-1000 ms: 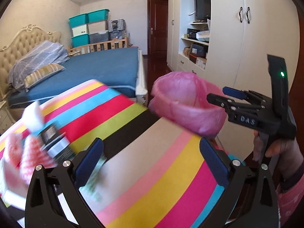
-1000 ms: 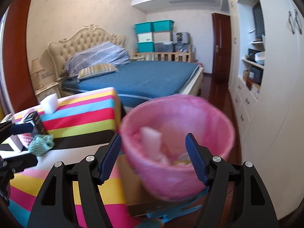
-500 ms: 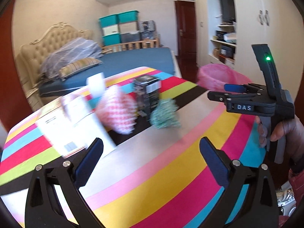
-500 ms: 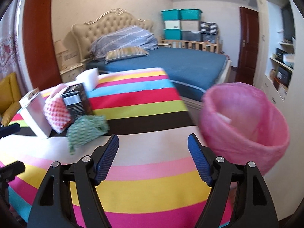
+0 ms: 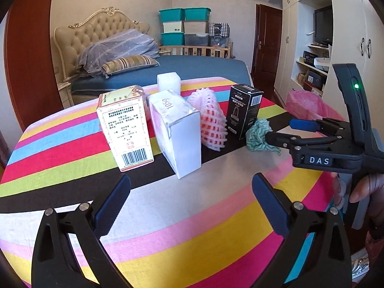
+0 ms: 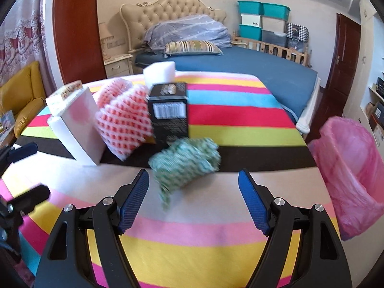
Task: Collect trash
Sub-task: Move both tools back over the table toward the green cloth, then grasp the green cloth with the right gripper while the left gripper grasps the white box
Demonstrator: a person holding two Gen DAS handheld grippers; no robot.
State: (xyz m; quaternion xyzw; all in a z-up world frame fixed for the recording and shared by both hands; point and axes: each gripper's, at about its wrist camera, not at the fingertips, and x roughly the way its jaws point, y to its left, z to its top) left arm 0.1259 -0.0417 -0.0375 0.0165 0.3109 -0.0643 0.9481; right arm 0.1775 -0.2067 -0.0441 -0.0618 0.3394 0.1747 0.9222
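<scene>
Trash sits on a striped tablecloth (image 5: 192,216): a printed carton (image 5: 126,132), a white box (image 5: 177,132), a pink foam net (image 5: 212,122), a black box (image 5: 243,110), a white foam block (image 5: 168,82) and a crumpled green cloth (image 5: 258,136). My left gripper (image 5: 190,204) is open and empty, just short of the white box. My right gripper (image 6: 193,199) is open and empty, with the green cloth (image 6: 186,163) just ahead of its fingertips. It also shows in the left wrist view (image 5: 285,132). A pink-lined bin (image 6: 350,168) stands right of the table.
A blue bed (image 5: 192,69) lies behind the table, with stacked storage bins (image 5: 184,26) at the far wall. White cupboards and shelves (image 5: 312,55) line the right side. A yellow chair (image 6: 21,98) stands at the left.
Both grippers swung left, away from the pink bin and over to the trash on the table. The right gripper has come up close to the green cloth.
</scene>
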